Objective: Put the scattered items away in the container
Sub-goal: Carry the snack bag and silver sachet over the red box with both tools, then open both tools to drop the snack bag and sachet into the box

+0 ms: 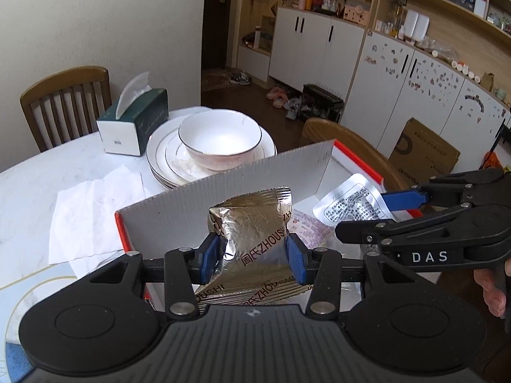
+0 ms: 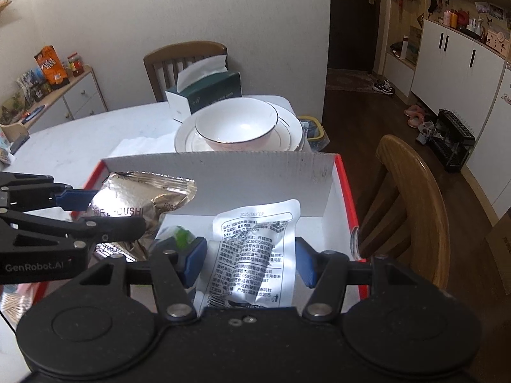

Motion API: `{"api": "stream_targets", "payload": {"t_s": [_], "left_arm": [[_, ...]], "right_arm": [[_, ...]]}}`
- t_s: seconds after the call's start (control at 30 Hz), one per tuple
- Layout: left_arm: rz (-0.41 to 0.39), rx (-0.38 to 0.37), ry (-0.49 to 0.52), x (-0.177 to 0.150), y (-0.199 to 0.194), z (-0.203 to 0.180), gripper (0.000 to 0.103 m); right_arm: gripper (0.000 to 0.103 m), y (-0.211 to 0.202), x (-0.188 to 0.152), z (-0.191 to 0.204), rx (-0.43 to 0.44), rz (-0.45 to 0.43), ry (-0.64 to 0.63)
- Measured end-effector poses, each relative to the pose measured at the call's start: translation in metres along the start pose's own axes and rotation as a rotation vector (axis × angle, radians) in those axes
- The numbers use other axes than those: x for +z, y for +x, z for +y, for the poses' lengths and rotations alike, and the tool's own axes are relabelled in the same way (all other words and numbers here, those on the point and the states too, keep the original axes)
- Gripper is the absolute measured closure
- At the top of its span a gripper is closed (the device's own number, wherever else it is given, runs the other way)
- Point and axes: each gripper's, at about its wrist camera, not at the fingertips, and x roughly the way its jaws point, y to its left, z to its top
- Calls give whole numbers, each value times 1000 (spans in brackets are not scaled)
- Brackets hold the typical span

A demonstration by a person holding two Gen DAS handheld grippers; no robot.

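My left gripper (image 1: 252, 257) is shut on a gold foil snack packet (image 1: 252, 223) and holds it over the red-and-white cardboard box (image 1: 223, 188). The packet also shows in the right wrist view (image 2: 140, 198), with the left gripper (image 2: 95, 209) at the left. My right gripper (image 2: 250, 260) is open over the box (image 2: 319, 172), its pads on either side of a silver printed pouch (image 2: 255, 249) without pinching it. In the left wrist view the pouch (image 1: 351, 201) lies in the box by the right gripper (image 1: 367, 214). A pink packet (image 1: 306, 226) lies on the box floor.
A white bowl (image 1: 220, 137) sits on stacked plates (image 1: 159, 153) behind the box, next to a green tissue box (image 1: 134, 121). White paper tissues (image 1: 86, 214) lie on the table at left. Wooden chairs (image 2: 412, 191) stand around the table.
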Motion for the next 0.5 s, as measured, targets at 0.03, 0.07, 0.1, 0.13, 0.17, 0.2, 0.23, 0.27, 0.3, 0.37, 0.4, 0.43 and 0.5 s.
{"api": "stream_targets", "payload": {"t_s": [0.03,0.07,0.1,0.13,0.17,0.2,0.23,0.27,0.3,0.37,0.4,0.43,0.5], "left_arm": [[9,0,-1,-1,3,0,58],[18,2,-5,-2,6,1,58],[26,1,-9,-2,8,2,58],[31,-2,-12,-4,10,2,58],[36,-3,-11,-5,13,2,58],[39,-1,-6,-5,15,1,58],[41,0,-1,-7,16,0,58],[42,-1,2,-8,18,-1,58],[44,-2,2,-9,19,-1,58],[44,-5,1,-12,20,-2,58],[42,-8,3,-14,21,-2,58],[39,-10,6,-15,21,-3,58],[38,-8,9,-18,22,-3,58]], "right_arm": [[46,4,0,-1,-7,6,1],[46,7,-1,-3,-11,13,4],[46,10,-2,-4,-10,18,5],[46,12,-2,-5,-10,24,5],[46,14,-4,-6,-15,30,5],[46,15,-5,-6,-17,34,5],[46,16,-7,-6,-14,35,5],[46,16,-9,-6,-14,37,5],[46,17,-12,-7,-14,41,7],[46,17,-15,-7,-6,45,6],[46,17,-18,-7,-8,43,3],[46,17,-19,-7,-11,39,-2],[46,17,-22,-6,-10,39,-8]]}}
